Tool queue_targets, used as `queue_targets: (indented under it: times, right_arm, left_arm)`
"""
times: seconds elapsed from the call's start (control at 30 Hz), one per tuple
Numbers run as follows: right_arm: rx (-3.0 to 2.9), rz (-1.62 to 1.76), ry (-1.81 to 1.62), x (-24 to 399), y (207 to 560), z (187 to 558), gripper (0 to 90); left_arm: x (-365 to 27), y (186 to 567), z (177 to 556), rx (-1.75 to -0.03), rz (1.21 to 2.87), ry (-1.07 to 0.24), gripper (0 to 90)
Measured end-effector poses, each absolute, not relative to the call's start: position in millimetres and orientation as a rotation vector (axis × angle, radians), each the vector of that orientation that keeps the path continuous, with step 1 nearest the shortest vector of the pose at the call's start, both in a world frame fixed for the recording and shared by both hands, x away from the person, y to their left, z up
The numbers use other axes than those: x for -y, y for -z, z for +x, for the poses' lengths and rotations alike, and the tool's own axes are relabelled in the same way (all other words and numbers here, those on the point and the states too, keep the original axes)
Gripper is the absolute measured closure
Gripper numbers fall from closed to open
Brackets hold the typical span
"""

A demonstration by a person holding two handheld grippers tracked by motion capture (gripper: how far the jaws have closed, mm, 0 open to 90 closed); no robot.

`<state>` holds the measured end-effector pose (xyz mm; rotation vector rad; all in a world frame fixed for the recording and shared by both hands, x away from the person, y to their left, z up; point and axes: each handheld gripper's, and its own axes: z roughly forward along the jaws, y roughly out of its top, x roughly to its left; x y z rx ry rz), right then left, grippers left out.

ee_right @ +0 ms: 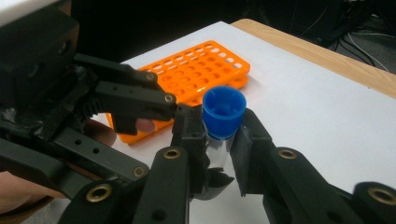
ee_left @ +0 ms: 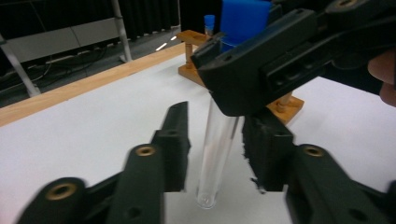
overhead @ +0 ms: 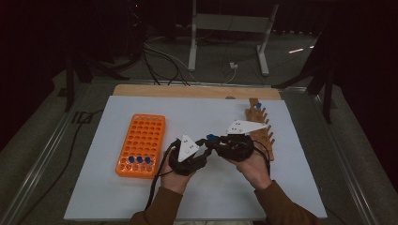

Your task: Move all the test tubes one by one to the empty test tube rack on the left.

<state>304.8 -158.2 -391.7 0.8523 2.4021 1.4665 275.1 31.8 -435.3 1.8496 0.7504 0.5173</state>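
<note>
- The room is dark beyond the table; cables trail over the floor near a pale metal stand (overhead: 230, 28), and the work goes on over a white sheet (overhead: 206, 197) laid on a wooden tabletop (overhead: 197, 91).
- In the middle, just above the sheet, the right gripper (ee_right: 219, 140) has its black jaws clamped on a clear plastic test tube with a blue screw cap (ee_right: 223, 112), gripping just under the cap. It holds the tube upright, seemingly to leave the lower body free for the other hand.
- The left gripper (ee_left: 217, 149) has its jaws on either side of that lower length. There is a visible gap at the left pad, and I cannot tell whether the right pad touches, so it reads as open around the tube. It looks like a hand-over.
- The tube is slim, see-through and apparently empty, with a rounded bottom hanging just above the sheet.
- An orange plastic rack with many round holes (overhead: 142, 140) lies to the left, with three blue-capped tubes (overhead: 139, 160) in its near row, probably where this one is headed.
- A wooden peg rack (overhead: 261, 127) lies to the right, with one more blue-capped tube (ee_left: 209, 22) at its far end.
</note>
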Motion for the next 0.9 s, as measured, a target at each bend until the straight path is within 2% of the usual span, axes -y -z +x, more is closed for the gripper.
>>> queue_targets:
  times: [0.2,0.33,0.43,0.6,0.77,0.9]
  right_arm:
    - [-2.41,0.853,-1.465,157,393,305,76.8]
    - [-2.405,0.836,-1.449,157,393,304,73.8]
    - [-2.401,0.84,-1.466,158,392,305,61.3]
    - [-2.373,0.867,-1.474,164,390,307,35.4]
    - [-2.314,0.898,-1.468,172,388,308,14.7]
    - [-2.262,0.918,-1.441,179,387,310,4.1]
  left_arm:
    - [-31,436,275,-0.737,1.858,-0.52,75.6]
    - [-30,437,275,-0.732,1.863,-0.515,77.8]
    - [-31,438,276,-0.741,1.862,-0.514,77.9]
    - [-35,439,279,-0.785,1.865,-0.513,78.1]
    - [-40,438,281,-0.815,1.847,-0.514,78.2]
    - [-46,435,281,-0.834,1.825,-0.511,78.2]
